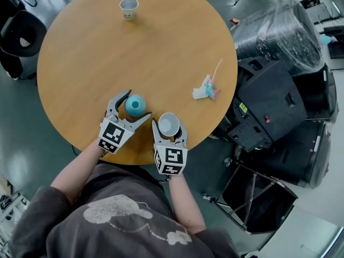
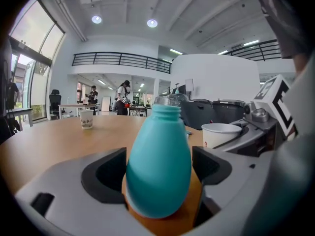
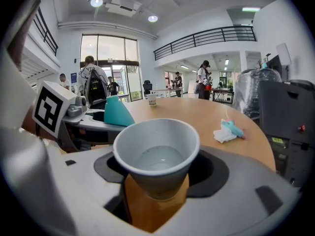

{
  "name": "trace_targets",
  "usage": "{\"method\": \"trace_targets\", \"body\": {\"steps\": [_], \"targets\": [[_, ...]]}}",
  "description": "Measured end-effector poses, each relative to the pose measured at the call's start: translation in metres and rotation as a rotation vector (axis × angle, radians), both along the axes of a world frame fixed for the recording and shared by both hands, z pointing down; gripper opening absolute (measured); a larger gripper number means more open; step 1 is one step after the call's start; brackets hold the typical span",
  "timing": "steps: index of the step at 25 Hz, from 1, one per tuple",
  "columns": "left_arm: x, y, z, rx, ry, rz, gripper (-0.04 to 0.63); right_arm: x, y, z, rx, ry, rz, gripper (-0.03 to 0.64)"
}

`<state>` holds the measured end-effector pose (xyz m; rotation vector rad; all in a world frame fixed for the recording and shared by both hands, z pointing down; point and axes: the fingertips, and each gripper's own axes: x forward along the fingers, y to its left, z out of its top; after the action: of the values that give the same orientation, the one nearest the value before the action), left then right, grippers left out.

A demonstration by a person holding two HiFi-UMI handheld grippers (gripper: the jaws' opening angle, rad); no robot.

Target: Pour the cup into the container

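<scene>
A teal bottle [image 1: 135, 105] with an open neck stands on the round wooden table [image 1: 107, 52] near its front edge. My left gripper [image 1: 137, 105] is open around it, and in the left gripper view the bottle [image 2: 158, 166] fills the gap between the jaws. Just to its right stands a white paper cup [image 1: 168, 124] with clear liquid inside. My right gripper [image 1: 169, 123] is open with the cup [image 3: 156, 156] between its jaws, close to both. Cup and bottle both rest upright on the tabletop.
A second paper cup [image 1: 129, 8] stands at the far side of the table. A crumpled tissue with a pink and blue thing [image 1: 207, 89] lies at the right edge. Black equipment cases [image 1: 269, 106] and a plastic-wrapped bundle [image 1: 279, 36] crowd the floor to the right.
</scene>
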<state>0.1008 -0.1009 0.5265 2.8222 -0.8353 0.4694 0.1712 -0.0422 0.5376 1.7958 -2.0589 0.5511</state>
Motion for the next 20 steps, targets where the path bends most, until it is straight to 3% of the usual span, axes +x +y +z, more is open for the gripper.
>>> {"method": "trace_targets", "body": {"steps": [20], "targets": [[-0.002,-0.002,0.0,0.003,-0.007,0.004,0.382,-0.006,-0.01,-0.024,0.029,0.088,-0.078,0.302]]}}
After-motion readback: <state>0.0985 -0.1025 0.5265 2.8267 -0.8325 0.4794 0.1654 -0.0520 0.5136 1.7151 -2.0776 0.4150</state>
